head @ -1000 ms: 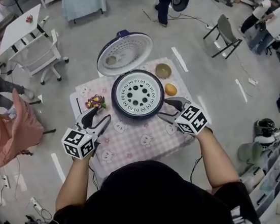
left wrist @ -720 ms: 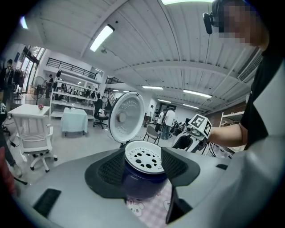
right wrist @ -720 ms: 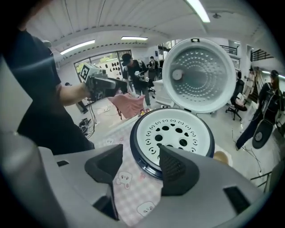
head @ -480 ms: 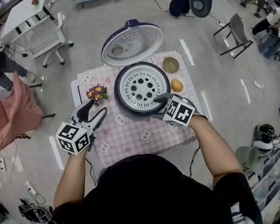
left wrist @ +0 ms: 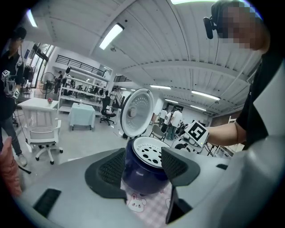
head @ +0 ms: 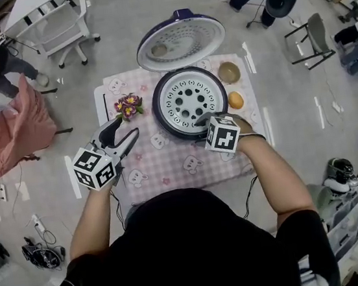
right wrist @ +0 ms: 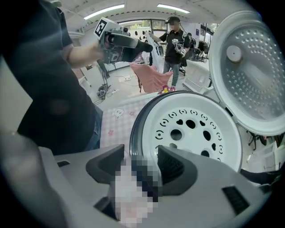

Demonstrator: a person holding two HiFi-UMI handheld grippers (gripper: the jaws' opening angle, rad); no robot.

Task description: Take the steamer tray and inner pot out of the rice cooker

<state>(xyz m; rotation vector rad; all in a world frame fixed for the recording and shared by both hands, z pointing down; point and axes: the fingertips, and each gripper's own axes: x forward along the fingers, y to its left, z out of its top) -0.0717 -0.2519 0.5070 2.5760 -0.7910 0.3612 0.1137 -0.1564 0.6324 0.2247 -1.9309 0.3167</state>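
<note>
Now right tongs (head: pixel 201 120), just closing, unclenched, astride steamer tray (head: pixel 188 97) rim; left tongs (head: pixel 127 130) released.

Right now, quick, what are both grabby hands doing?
Left gripper: open, empty.
Right gripper: open, jaws just been closing, rice cooker rim between them, not gripped yet.

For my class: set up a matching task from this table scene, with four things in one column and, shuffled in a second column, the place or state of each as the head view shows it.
Things
1. steamer tray
2. rice cooker lid
3. flowers
4. orange fruit

Place or state
A. swung open, standing at the back
B. lying to the right of the rice cooker in the head view
C. white with holes, seated in the rice cooker
D. lying to the left of the rice cooker in the head view

Pairs: 1-C, 2-A, 3-D, 4-B
</note>
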